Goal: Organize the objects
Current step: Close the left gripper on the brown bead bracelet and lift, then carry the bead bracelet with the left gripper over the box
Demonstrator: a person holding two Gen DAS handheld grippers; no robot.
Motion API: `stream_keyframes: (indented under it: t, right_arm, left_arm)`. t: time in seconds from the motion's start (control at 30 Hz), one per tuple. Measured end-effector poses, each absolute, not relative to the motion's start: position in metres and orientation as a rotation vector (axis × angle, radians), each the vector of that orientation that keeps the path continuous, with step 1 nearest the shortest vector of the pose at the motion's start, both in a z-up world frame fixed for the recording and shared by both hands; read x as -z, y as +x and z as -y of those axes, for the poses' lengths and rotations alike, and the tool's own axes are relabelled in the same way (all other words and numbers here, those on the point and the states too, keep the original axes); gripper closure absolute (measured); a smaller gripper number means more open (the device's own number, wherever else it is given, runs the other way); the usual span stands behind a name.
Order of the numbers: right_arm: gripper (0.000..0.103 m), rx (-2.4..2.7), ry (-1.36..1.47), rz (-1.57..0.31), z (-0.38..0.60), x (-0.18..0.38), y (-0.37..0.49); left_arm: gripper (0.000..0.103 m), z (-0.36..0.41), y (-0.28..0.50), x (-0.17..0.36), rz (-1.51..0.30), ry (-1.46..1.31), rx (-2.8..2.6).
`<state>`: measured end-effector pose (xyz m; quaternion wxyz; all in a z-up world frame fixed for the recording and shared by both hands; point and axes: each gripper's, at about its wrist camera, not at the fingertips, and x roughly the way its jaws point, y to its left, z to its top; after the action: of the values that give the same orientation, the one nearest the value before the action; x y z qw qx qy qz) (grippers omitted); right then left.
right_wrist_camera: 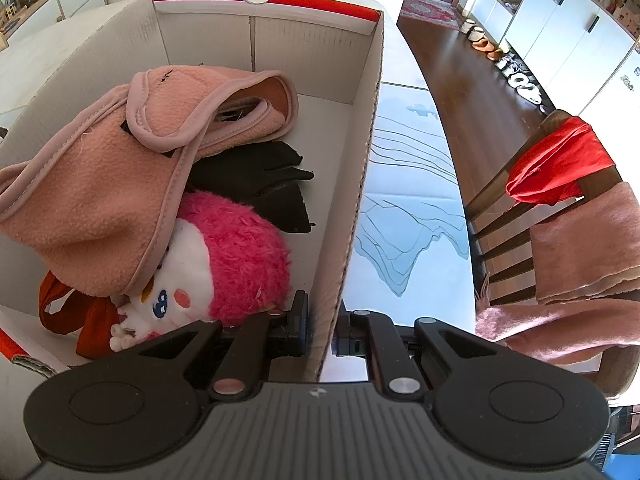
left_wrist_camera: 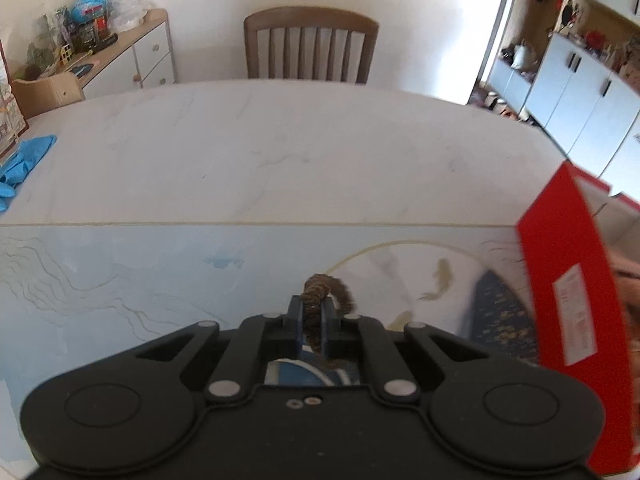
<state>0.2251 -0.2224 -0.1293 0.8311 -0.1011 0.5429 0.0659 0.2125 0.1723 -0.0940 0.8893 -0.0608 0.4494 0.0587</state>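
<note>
My left gripper [left_wrist_camera: 314, 320] is shut on a brown fuzzy hair tie [left_wrist_camera: 326, 292] and holds it above the blue printed mat [left_wrist_camera: 120, 280]. The red cardboard box [left_wrist_camera: 560, 280] stands tilted at the right edge of the left wrist view. My right gripper [right_wrist_camera: 322, 328] is shut on the box's right wall [right_wrist_camera: 352, 216], one finger inside and one outside. Inside the box lie a pink fleece hat [right_wrist_camera: 104, 184], a black glove [right_wrist_camera: 264, 180], a pink and white plush toy [right_wrist_camera: 216, 264] and a red-orange strap [right_wrist_camera: 80, 316].
The white marble table [left_wrist_camera: 280, 152] carries blue gloves [left_wrist_camera: 24, 164] at its left. A wooden chair [left_wrist_camera: 312, 44] stands at the far side. Another chair [right_wrist_camera: 560, 184] draped with red and pink cloths is to the right. Cabinets line the walls.
</note>
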Motion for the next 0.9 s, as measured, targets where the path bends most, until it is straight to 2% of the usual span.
stream_keyframes:
  t: [0.47, 0.9]
  right_arm:
    - [0.093, -0.164, -0.217, -1.141, 0.222, 0.132, 0.229]
    - [0.093, -0.192, -0.226, -1.124, 0.222, 0.131, 0.230]
  left_arm:
    - [0.097, -0.121, 0.194, 0.027, -0.843, -0.104, 0.008]
    - [0.097, -0.040, 0.186, -0.010, -0.764, -0.047, 0.196]
